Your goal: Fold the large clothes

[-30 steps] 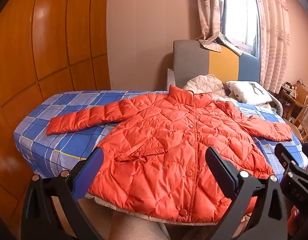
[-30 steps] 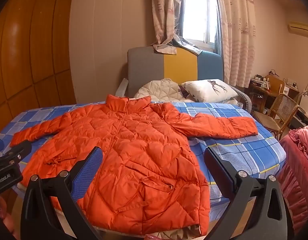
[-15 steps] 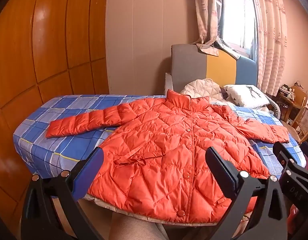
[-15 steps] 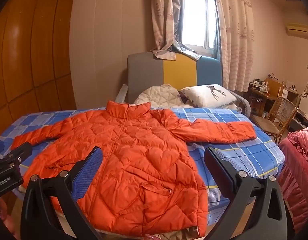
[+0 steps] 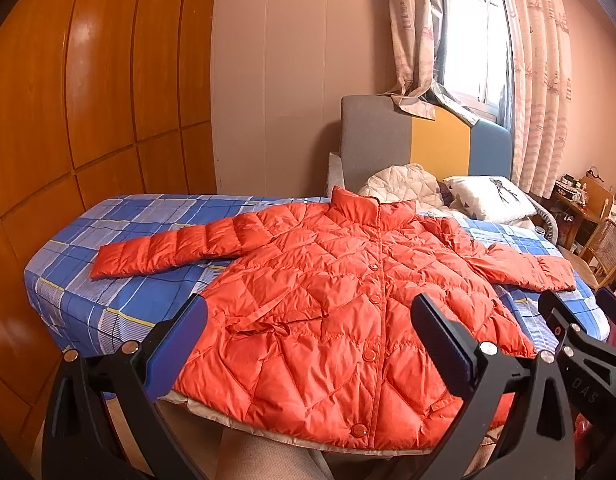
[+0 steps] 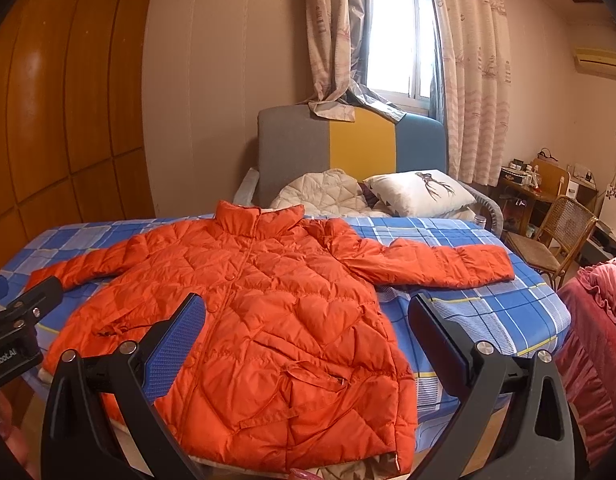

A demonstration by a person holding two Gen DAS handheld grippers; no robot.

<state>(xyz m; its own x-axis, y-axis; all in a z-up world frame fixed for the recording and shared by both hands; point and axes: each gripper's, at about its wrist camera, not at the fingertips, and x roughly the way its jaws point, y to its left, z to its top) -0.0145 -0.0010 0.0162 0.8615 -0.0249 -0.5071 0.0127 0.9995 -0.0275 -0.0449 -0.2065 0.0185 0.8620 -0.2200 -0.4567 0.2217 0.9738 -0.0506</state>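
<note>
Blue plaid bed (image 5: 107, 304): orange jacket (image 5: 332, 312) spread flat (buttoned), pillow (image 6: 420, 196).

Glossy quilted jacket (image 5: 340, 292), varnished wood panels (image 5: 87, 80)

Jacket (image 6: 267, 320) hem cut off by bottom edge; desk (image 6: 524, 188) clutter prob too small to ID

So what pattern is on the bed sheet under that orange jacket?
A blue, white and pale-blue plaid with thin yellow lines; the bed sheet shows best in the right wrist view, beside the jacket.
</note>
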